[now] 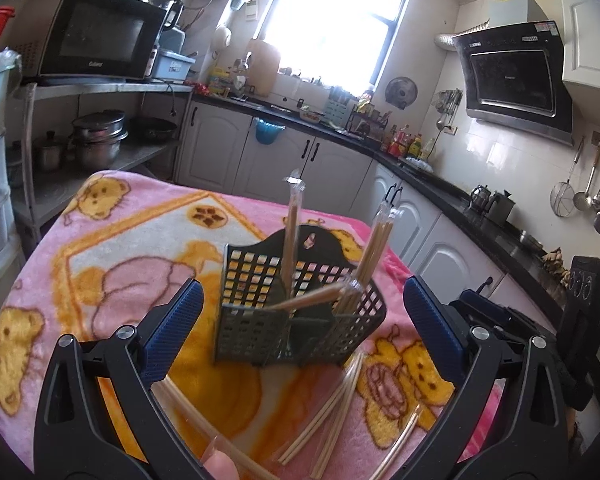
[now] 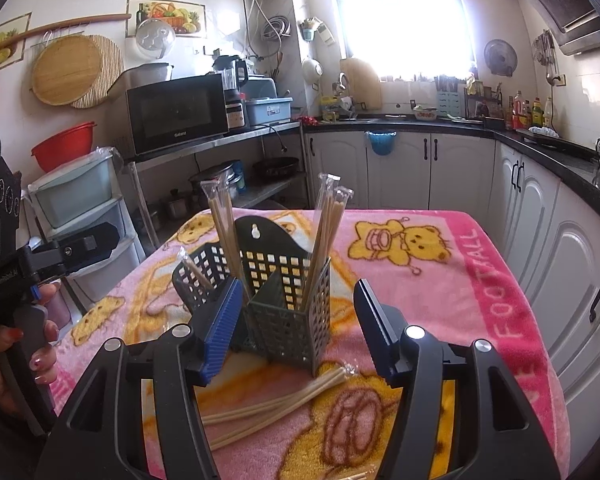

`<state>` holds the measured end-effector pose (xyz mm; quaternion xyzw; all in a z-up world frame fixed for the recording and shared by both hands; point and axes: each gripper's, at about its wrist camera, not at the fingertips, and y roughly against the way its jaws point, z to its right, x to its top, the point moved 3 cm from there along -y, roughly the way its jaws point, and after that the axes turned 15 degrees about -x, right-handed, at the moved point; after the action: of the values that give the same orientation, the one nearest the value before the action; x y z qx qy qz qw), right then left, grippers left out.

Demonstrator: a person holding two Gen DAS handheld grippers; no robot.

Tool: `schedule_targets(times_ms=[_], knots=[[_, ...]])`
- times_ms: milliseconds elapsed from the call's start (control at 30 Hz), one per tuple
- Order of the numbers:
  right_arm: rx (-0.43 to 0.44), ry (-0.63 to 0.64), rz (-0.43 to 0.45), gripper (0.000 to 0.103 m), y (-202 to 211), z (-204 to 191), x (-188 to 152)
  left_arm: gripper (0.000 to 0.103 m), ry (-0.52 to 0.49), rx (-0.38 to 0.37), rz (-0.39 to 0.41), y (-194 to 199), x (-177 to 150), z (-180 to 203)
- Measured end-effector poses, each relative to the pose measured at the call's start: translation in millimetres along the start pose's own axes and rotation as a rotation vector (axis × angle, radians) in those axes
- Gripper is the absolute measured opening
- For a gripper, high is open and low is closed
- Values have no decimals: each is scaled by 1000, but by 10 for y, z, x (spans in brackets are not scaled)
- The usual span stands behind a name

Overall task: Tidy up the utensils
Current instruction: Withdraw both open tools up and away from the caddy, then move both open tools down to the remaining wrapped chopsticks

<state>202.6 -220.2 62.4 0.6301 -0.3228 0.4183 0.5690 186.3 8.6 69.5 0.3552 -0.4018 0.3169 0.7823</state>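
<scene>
A dark green perforated utensil caddy (image 1: 292, 320) (image 2: 288, 300) stands on a pink cartoon blanket (image 1: 120, 248) (image 2: 440, 280). Wrapped chopstick pairs (image 1: 290, 236) (image 2: 328, 236) stand upright in its compartments, and one pair (image 1: 312, 298) leans across its top. More wrapped chopsticks (image 1: 336, 404) (image 2: 276, 404) lie loose on the blanket in front of it. My left gripper (image 1: 300, 320) is open, its jaws either side of the caddy and nearer than it. My right gripper (image 2: 296, 324) is open and empty, just in front of the caddy. A wrapped pair (image 1: 204, 420) lies under the left finger.
White cabinets and a black countertop (image 2: 560, 152) run behind and right of the table. A shelf with a microwave (image 2: 176, 112) and pots stands at the left. Plastic drawers (image 2: 84, 208) stand beside the table. The other handheld unit shows at the left edge of the right wrist view (image 2: 16, 272).
</scene>
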Motion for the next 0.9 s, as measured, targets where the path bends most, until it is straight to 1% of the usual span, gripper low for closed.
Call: schedule_targets(times_ms=[400, 900], knots=[[17, 40, -38, 56, -6, -137, -183, 92, 57, 29, -51, 43, -289, -233], [34, 82, -110, 57, -109, -292, -447, 92, 72, 90, -120, 67, -601, -462]])
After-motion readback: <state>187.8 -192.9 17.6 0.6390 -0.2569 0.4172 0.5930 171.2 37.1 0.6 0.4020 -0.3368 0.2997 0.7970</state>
